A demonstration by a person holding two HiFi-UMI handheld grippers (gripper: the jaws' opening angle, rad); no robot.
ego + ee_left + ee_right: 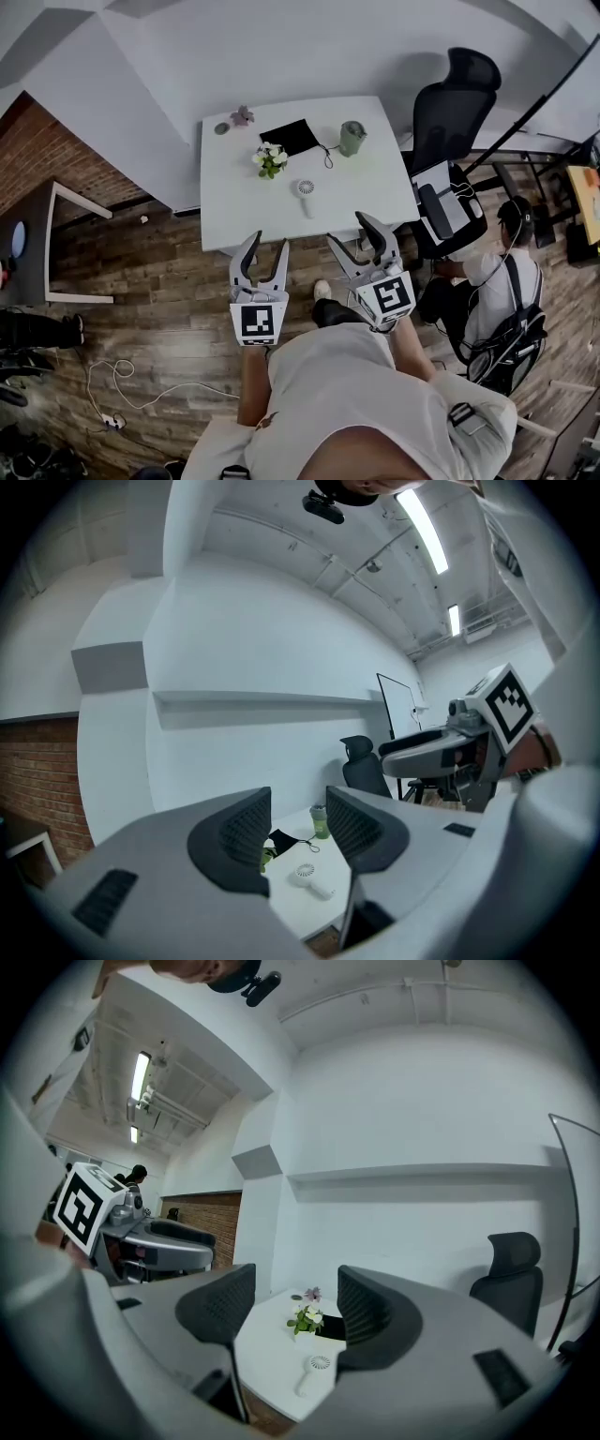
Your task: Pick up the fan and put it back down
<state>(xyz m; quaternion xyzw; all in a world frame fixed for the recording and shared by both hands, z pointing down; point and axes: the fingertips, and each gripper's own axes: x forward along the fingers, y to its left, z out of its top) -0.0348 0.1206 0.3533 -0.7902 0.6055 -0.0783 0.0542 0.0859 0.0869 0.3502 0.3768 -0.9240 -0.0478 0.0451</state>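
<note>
A small white hand fan (304,190) lies flat on the white table (234,211), near its front middle. It also shows as a small fan (307,877) in the left gripper view and as the same fan (314,1370) in the right gripper view, far beyond the jaws. My left gripper (265,251) hovers over the wooden floor just short of the table's front edge, jaws apart with nothing between them. My right gripper (361,234) is beside it to the right, near the table's front right corner, also parted and empty. Both point level at the table.
On the table stand a pot of white flowers (271,159), a black pouch (290,137), a green cup (352,139) and a small pink flower (243,116). A black office chair (450,112) stands right of the table, and a person (492,277) sits beyond it.
</note>
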